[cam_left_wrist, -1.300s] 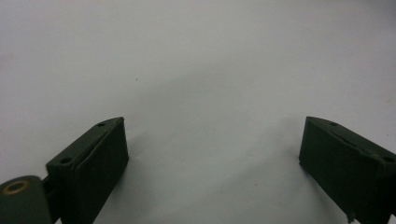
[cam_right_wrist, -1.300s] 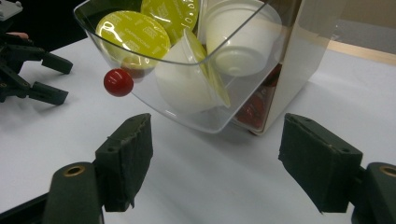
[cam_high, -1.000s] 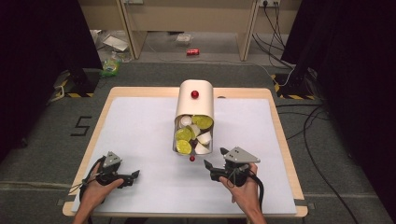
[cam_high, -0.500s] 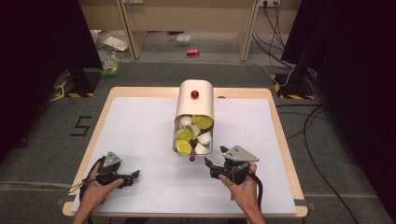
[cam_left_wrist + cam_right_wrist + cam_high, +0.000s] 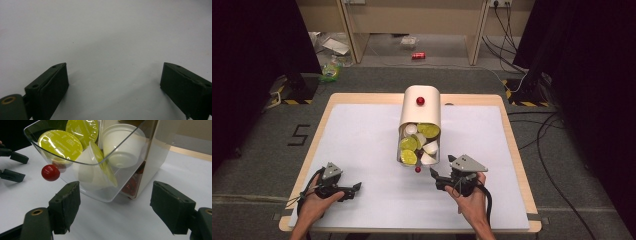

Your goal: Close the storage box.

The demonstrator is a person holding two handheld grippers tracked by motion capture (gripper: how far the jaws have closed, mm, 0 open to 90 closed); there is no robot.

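Left claw (image 5: 354, 188): rests low on the white desk (image 5: 362, 140) at the near left, held in the person's left hand (image 5: 314, 202); its jaws stand wide apart with bare desk between them.
Drawer knob (image 5: 417, 170): a small, glossy red ball at the front of the drawer, just left of the right claw's tips.
Capsule drawer (image 5: 418, 147): clear plastic, pulled out toward the person from the dispenser; it holds white capsules (image 5: 120, 145), some with yellow-green foil lids (image 5: 61, 143) printed with small lettering, lying tilted against one another.
Dispenser (image 5: 420, 107): a cream box with a rounded top, near the desk's middle, with a second red knob (image 5: 420, 101) on its upper face; dark red capsules (image 5: 131, 185) show dimly behind the drawer's lower wall.
Right claw (image 5: 435, 176): held in the right hand (image 5: 472, 200) just in front of the drawer's near right corner; its jaws have just been opening and stand apart, nothing pressed between the pads.
In the way: the drawer's clear front wall lies between the right claw and the capsules.
Beyond the desk: cables (image 5: 542, 135) and a red can (image 5: 418, 55) on the floor.
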